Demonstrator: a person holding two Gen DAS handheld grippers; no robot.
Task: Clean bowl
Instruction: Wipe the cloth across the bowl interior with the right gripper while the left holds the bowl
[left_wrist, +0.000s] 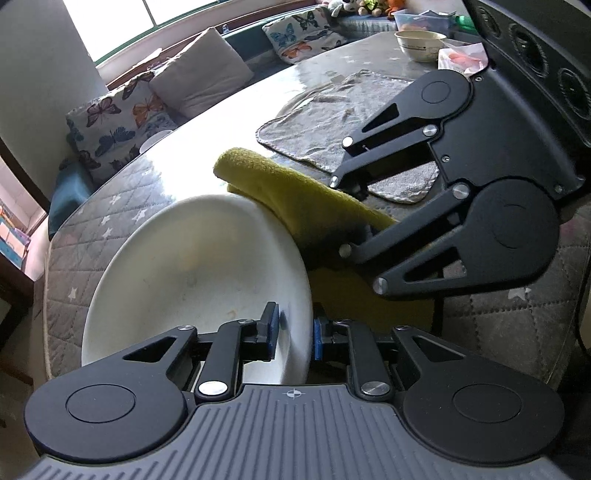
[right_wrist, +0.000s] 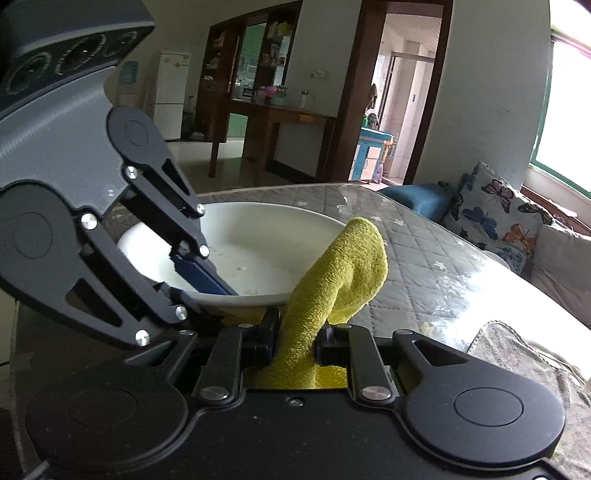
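A wide white bowl (left_wrist: 192, 273) rests on the quilted table with faint smears and crumbs inside. My left gripper (left_wrist: 295, 334) is shut on its near rim, one blue pad inside and one outside. The same bowl (right_wrist: 269, 236) fills the middle of the right wrist view, with the left gripper (right_wrist: 195, 269) clamped on its left rim. My right gripper (right_wrist: 295, 341) is shut on a yellow-green cloth (right_wrist: 340, 266) that stands up in a fold just right of the bowl's rim. That cloth (left_wrist: 295, 188) arches beside the bowl in the left wrist view, with the right gripper (left_wrist: 347, 216) holding it.
A grey towel (left_wrist: 332, 118) lies flat on the table beyond the cloth. A cream bowl (left_wrist: 421, 44) and a plastic box (left_wrist: 421, 18) stand at the far edge. Butterfly cushions (left_wrist: 114, 125) line a bench along the table's left side. A food speck (right_wrist: 426, 326) lies on the table.
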